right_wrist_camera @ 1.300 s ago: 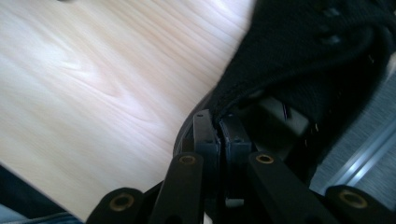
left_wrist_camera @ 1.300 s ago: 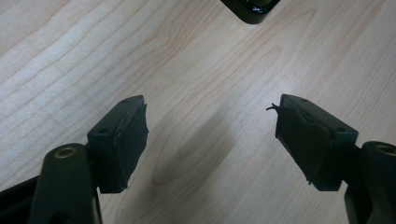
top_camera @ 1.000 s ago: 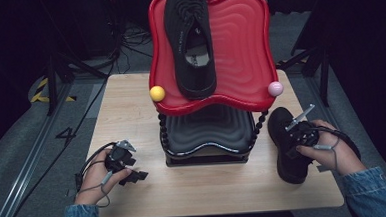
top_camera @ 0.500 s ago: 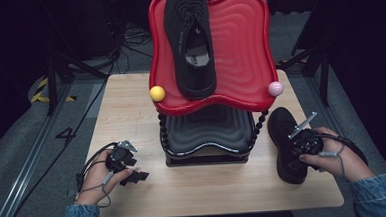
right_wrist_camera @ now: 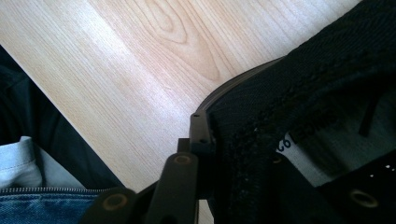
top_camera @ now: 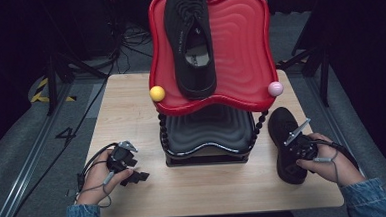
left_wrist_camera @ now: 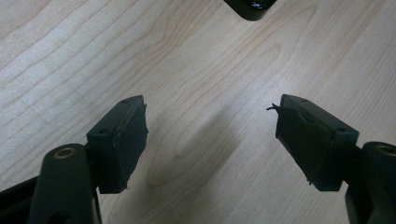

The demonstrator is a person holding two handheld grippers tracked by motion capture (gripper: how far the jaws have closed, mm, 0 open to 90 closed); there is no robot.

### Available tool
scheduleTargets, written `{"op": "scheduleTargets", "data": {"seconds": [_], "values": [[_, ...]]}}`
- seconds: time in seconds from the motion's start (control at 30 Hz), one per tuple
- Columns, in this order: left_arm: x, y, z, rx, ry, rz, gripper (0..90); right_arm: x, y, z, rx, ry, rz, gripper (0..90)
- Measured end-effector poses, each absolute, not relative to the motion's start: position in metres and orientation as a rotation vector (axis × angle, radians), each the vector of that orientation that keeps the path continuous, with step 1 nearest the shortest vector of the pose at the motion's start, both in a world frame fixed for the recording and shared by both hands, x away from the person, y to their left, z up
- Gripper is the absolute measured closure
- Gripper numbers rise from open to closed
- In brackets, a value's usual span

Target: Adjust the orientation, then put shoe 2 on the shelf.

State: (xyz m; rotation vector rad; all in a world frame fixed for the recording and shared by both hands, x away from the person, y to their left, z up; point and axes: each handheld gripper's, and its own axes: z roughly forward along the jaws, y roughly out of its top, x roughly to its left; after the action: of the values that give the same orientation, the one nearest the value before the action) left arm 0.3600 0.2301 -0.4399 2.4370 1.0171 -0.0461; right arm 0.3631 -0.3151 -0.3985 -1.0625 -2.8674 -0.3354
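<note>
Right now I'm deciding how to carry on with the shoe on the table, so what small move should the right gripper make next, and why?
Probably lift straight up a little. In the right gripper view, the right gripper has just been closing, its jaws astride the heel collar of the black knit shoe, one outside, one inside. The shoe lies on the light wooden table beside the red wavy-topped rack, whose right half is free.

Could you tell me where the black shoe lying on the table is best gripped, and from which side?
Grip the black shoe by its collar wall at the heel end, coming from above, one jaw inside the opening and one outside. That rim is thin and upright; the right gripper is already clamped there.
</note>
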Motion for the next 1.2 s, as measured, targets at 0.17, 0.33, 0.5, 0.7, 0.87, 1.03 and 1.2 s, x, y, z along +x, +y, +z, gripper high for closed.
{"op": "scheduleTargets", "data": {"seconds": [0.17, 0.33, 0.5, 0.7, 0.87, 1.03, 1.2], "values": [[0.361, 0.230, -0.441, 2.435, 1.009, -0.038, 25.7, 0.364, -0.318, -0.399, -1.057, -2.855, -0.366, 87.2], [0.361, 0.230, -0.441, 2.433, 1.011, -0.043, 25.7, 0.364, -0.318, -0.398, -1.048, -2.866, -0.364, 87.7], [0.361, 0.230, -0.442, 2.438, 1.006, -0.040, 25.7, 0.364, -0.320, -0.393, -1.052, -2.869, -0.380, 87.8], [0.361, 0.231, -0.441, 2.440, 1.006, -0.040, 25.7, 0.364, -0.323, -0.376, -1.062, -2.883, -0.381, 87.7], [0.360, 0.230, -0.440, 2.435, 1.012, -0.047, 25.7, 0.363, -0.324, -0.359, -1.052, -2.891, -0.402, 87.6], [0.360, 0.230, -0.439, 2.437, 1.000, -0.034, 25.6, 0.362, -0.323, -0.335, -1.037, -2.902, -0.408, 87.4], [0.359, 0.230, -0.439, 2.434, 1.002, -0.038, 25.6, 0.361, -0.323, -0.317, -1.030, -2.914, -0.420, 87.3]]}}
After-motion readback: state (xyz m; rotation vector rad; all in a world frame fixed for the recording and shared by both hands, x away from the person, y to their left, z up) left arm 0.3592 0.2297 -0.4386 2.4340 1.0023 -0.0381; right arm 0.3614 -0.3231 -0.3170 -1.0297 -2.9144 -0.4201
